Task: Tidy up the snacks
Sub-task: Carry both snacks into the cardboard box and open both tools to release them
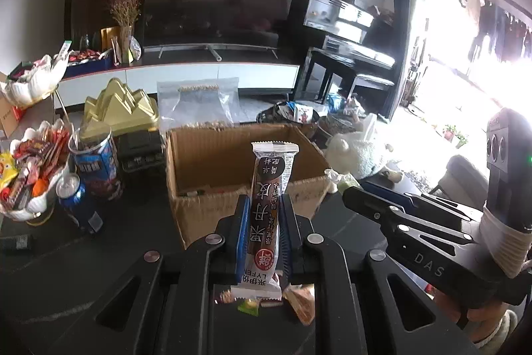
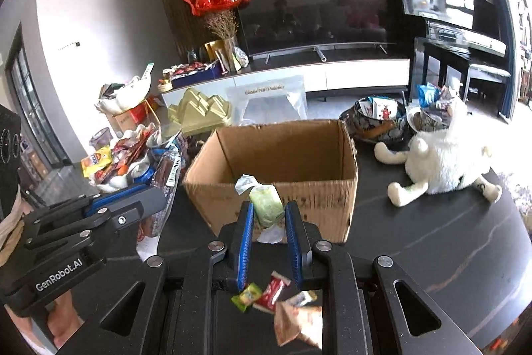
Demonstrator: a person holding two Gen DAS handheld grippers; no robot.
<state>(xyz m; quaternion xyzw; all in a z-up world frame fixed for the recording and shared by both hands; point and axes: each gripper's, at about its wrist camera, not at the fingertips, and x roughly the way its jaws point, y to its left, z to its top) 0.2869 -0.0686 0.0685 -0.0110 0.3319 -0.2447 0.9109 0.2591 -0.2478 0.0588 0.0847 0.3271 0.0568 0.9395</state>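
Left tongs [image 1: 263, 212] clamp a long brown snack bar [image 1: 270, 202], upright, wrapper printed "LYFEN" plus Chinese text, held just in front of the open cardboard box [image 1: 212, 155]. Right tongs [image 2: 268, 217] grip a pale green wrapped snack [image 2: 266, 203] at the box's near wall [image 2: 312, 205]. Tool bodies read "DAS" and "GenRobot.AI". Small loose snack packets [image 2: 266, 293] lie on the dark bench [image 2: 432, 238] below the tongs, labels unreadable. Box floor mostly hidden.
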